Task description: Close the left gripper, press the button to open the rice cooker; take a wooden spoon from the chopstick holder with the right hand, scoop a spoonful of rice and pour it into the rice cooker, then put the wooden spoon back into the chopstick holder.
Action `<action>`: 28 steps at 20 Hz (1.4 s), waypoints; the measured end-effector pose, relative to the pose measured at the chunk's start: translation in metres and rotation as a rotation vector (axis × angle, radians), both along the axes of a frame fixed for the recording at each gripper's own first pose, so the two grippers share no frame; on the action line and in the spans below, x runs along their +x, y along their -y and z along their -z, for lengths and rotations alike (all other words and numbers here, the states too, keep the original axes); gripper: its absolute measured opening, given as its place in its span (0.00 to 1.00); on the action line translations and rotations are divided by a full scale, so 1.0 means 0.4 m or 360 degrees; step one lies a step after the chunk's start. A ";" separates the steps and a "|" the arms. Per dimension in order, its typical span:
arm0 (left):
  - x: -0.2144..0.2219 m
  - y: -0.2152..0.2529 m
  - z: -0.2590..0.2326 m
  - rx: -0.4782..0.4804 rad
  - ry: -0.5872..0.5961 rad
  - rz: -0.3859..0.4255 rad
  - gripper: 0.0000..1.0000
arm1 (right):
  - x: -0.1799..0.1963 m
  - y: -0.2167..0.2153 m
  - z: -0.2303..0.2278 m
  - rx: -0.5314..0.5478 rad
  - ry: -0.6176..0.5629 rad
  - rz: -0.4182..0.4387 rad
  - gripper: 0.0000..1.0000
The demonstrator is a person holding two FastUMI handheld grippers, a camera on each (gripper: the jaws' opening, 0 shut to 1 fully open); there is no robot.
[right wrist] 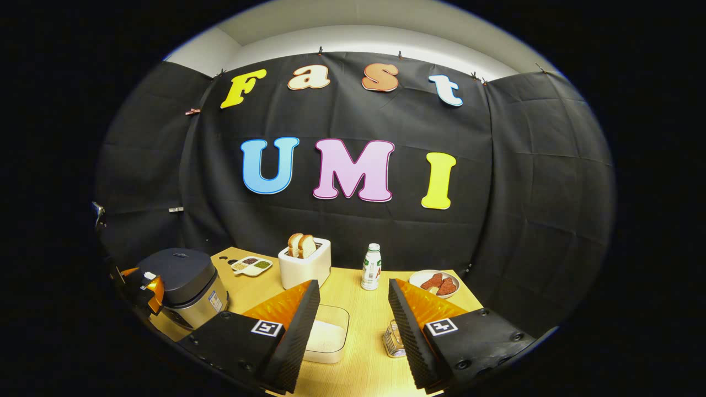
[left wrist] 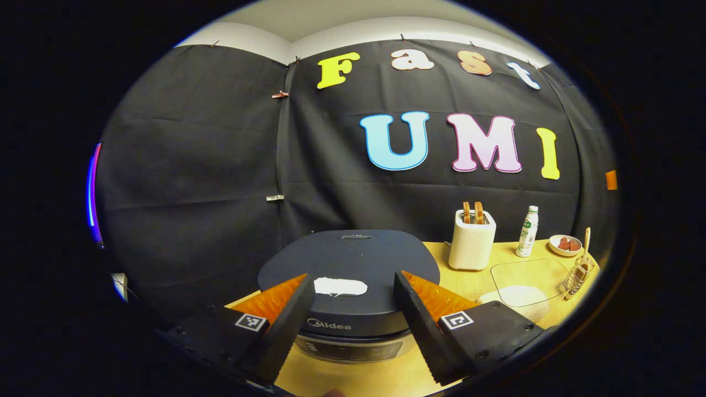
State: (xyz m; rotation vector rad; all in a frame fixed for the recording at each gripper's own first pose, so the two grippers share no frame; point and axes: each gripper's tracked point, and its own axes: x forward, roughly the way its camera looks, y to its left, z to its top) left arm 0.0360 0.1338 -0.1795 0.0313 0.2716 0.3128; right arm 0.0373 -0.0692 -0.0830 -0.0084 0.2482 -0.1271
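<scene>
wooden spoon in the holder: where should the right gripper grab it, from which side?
Probably the bare handle of the spoon, which sticks up and out of the wire holder with its lower end down in the wire. Come from above so the wire stays out of the way, fingers either side of the handle, then lift. The right gripper is already open.

Wooden table [right wrist: 353, 309] bearing rice cooker [right wrist: 185, 284], toaster [right wrist: 305, 264], bottle [right wrist: 372, 268], rice container [right wrist: 328, 337].
</scene>
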 end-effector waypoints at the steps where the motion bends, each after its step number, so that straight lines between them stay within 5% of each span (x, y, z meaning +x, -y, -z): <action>1: -0.002 0.002 0.001 0.0016 0.0009 -0.0010 0.99 | 0.000 0.001 0.000 0.0002 -0.0002 0.0000 0.79; 7: -0.005 0.002 0.005 0.0005 0.0109 -0.0017 1.00 | 0.001 0.012 0.000 -0.0002 -0.0004 0.0010 0.79; 18: 0.001 0.008 0.011 0.0059 -0.0023 0.0029 0.98 | 0.009 0.001 -0.006 0.0015 0.0009 -0.0005 0.79; 23: 0.018 0.019 -0.090 0.0064 0.0078 0.0019 0.91 | 0.010 0.001 -0.009 0.0066 0.0021 0.0013 0.79; 28: 0.038 0.139 -0.183 0.0047 0.0127 0.0207 0.92 | -0.010 0.001 -0.020 0.0075 0.0047 -0.0015 0.79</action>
